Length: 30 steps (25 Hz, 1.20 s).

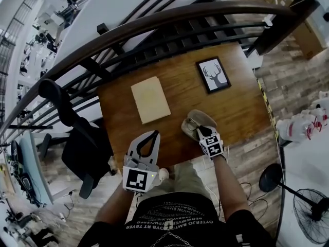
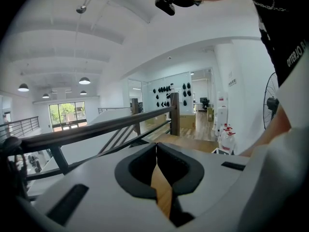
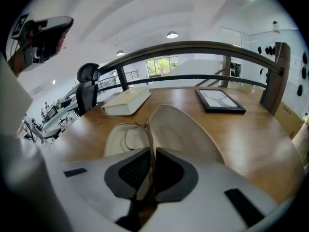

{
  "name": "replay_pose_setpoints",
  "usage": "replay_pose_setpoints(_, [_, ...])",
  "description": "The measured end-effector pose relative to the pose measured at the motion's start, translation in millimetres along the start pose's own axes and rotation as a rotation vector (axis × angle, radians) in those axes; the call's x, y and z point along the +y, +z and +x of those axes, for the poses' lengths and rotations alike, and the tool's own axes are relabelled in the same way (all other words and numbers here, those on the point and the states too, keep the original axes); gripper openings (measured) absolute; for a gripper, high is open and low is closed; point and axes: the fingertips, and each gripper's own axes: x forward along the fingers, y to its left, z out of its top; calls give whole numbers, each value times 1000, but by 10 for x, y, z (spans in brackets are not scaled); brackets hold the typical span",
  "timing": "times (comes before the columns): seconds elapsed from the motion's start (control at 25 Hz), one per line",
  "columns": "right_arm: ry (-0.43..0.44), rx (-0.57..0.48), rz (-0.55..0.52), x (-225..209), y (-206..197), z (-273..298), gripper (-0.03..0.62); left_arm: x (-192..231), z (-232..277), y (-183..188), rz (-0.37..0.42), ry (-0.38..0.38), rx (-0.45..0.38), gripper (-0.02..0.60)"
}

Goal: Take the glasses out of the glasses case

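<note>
The glasses case point(image 1: 197, 121) lies open on the wooden table point(image 1: 234, 109), near its front edge and to the right of the middle. In the right gripper view its pale lid point(image 3: 186, 129) is tipped back to the right and its shallow tray point(image 3: 113, 141) lies to the left. The thin-rimmed glasses point(image 3: 136, 129) are in the tray, one lens ring against the lining. The right gripper point(image 3: 152, 167) reaches down into the case, its jaws pinched on a slim part of the glasses' frame that runs up between the pads. The left gripper point(image 1: 154, 135) hovers over the table's near edge with its jaws together and nothing in them. Further back lie a closed cream book point(image 1: 150, 100) and a framed deer picture point(image 1: 213, 75)
</note>
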Motion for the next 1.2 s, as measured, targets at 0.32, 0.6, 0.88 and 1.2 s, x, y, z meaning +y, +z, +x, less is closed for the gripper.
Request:
replay_pose_setpoints(0.32, [-29,-57,-23,62,182,-241,26,64,-206,74,-13,22,-16,29])
replay_pose_setpoints(0.6, [-73,-179,38,111,432,-699,26,41,-385,167,31,14,-12,29])
replay_pose_setpoints(0.88, [-79,-252,82,277,620,-1157,26,7,-632,319,-8,15,-67,29])
replay_pose_setpoints(1.2, [-113,-369,36,635,952,-1773,26,-7,-936,452,4,14,-113,29])
